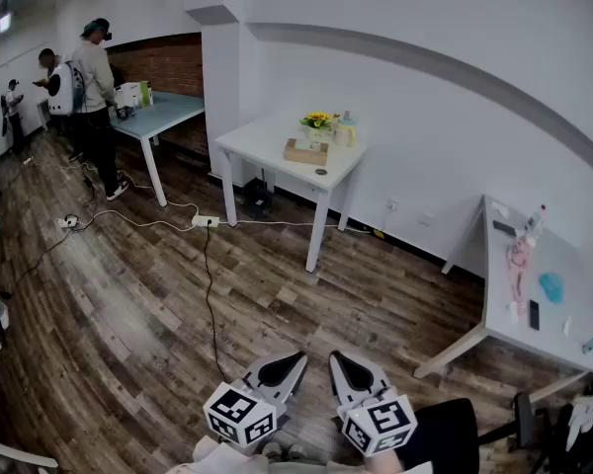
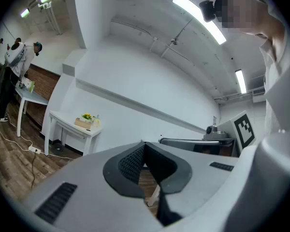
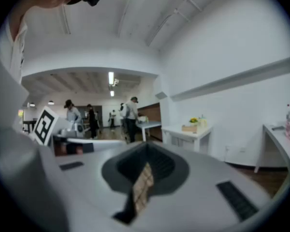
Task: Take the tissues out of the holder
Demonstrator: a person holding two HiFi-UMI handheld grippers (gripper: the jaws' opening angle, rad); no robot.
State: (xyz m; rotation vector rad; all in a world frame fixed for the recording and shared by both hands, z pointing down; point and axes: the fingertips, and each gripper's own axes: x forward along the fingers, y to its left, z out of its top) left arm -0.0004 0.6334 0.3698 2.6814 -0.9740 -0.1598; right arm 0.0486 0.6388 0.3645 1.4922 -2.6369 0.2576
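Task not yet begun: left gripper (image 1: 295, 361) and right gripper (image 1: 338, 360) both closed, empty, well apart from holder (image 1: 305, 152) on far counter (image 1: 262, 148).

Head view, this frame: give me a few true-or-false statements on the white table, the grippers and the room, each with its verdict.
1. The white table stands across the room from the left gripper and the right gripper. True.
2. The right gripper holds a tissue. False: it is shut with nothing between its jaws.
3. A wooden box sits on the white table next to yellow flowers. True.
4. The floor is grey carpet. False: it is wood planking, with cables running over it.
5. No other people are in the room. False: people stand by a blue table at the far left.
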